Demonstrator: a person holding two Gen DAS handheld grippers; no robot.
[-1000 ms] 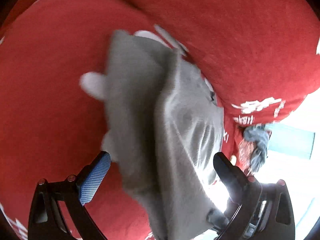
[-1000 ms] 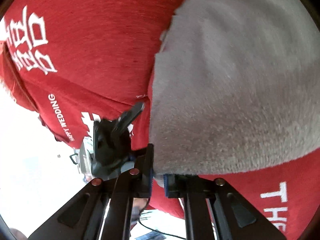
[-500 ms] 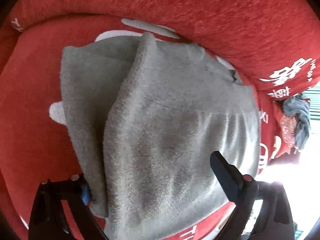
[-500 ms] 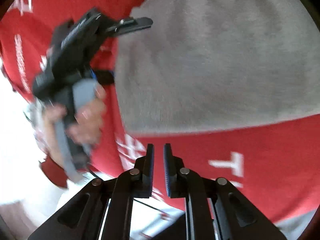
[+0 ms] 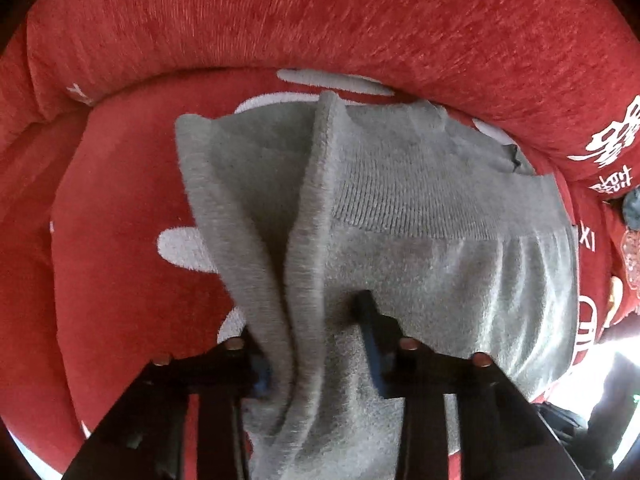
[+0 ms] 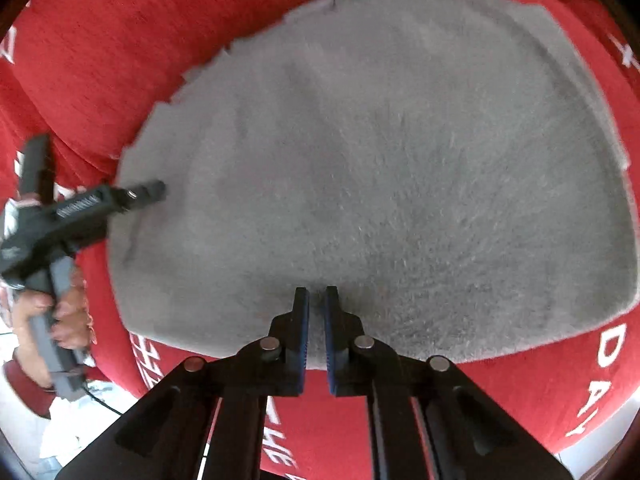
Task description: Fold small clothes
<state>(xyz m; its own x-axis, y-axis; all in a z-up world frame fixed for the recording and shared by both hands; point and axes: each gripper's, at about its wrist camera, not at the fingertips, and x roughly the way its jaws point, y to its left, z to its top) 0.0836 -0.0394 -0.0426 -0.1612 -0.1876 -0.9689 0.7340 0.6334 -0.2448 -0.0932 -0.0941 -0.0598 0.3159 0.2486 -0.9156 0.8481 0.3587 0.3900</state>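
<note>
The grey garment [image 5: 400, 216] lies spread on the red blanket [image 5: 120, 280], fold edge toward 12 o'clock. The left gripper [image 5: 320, 344] is closing, bunched cloth between its jaws; the right gripper [image 6: 316, 320] is clenched empty above the cloth's 6 o'clock edge. Next fold likely needs a firm pinch, then carrying that edge across

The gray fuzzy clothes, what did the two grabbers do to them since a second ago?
The left gripper, wide open before, is closing on a bunched fold of the gray garment. The right gripper let go of its edge and now sits shut over it. The red cover stayed put.
</note>
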